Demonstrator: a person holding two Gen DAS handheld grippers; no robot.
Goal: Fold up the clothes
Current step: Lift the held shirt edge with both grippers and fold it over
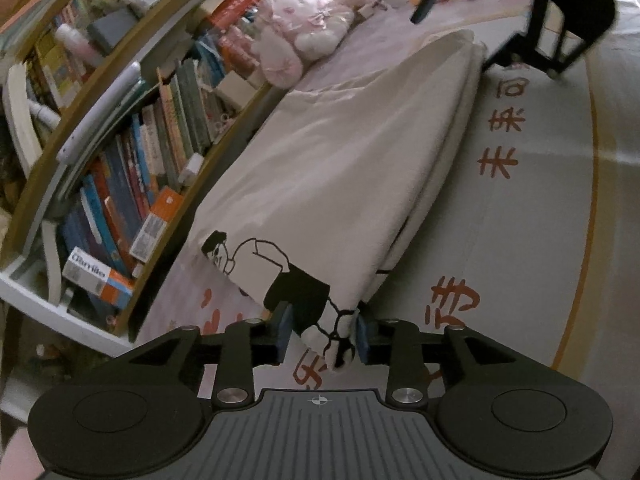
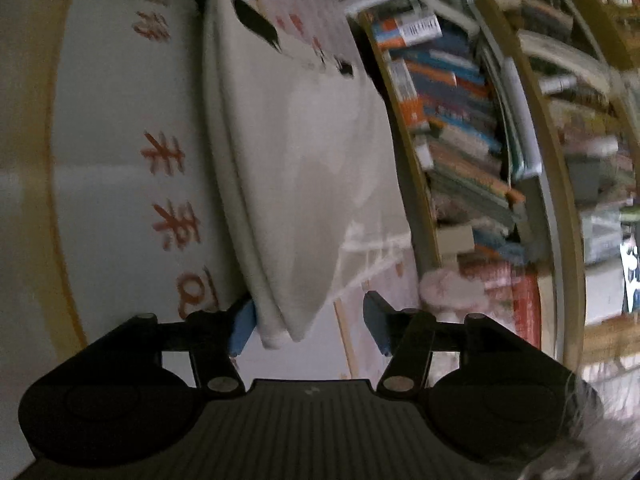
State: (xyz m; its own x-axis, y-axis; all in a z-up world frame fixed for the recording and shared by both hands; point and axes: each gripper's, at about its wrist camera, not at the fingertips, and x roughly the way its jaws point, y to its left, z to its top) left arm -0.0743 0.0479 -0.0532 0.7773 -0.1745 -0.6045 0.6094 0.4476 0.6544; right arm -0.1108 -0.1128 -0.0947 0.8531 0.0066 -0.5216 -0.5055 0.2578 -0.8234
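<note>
A white garment (image 1: 340,168) lies folded into a long narrow strip on the bed cover, its layered edges stacked on the right side. Its near end carries a black cartoon print (image 1: 280,276). My left gripper (image 1: 323,334) stands open around that printed corner, which hangs loose between the blue pads. In the right wrist view the same garment (image 2: 304,168) runs away from me. My right gripper (image 2: 310,326) is open at its plain end; the cloth tip lies between the jaws, close to the left pad (image 2: 242,330) and well apart from the right one.
The pale bed cover (image 1: 520,220) bears orange characters and an orange ring. A full bookshelf (image 1: 132,168) runs right along the bed's edge, also seen in the right wrist view as the bookshelf (image 2: 460,140). A pink plush toy (image 1: 304,32) sits beyond the garment's far end.
</note>
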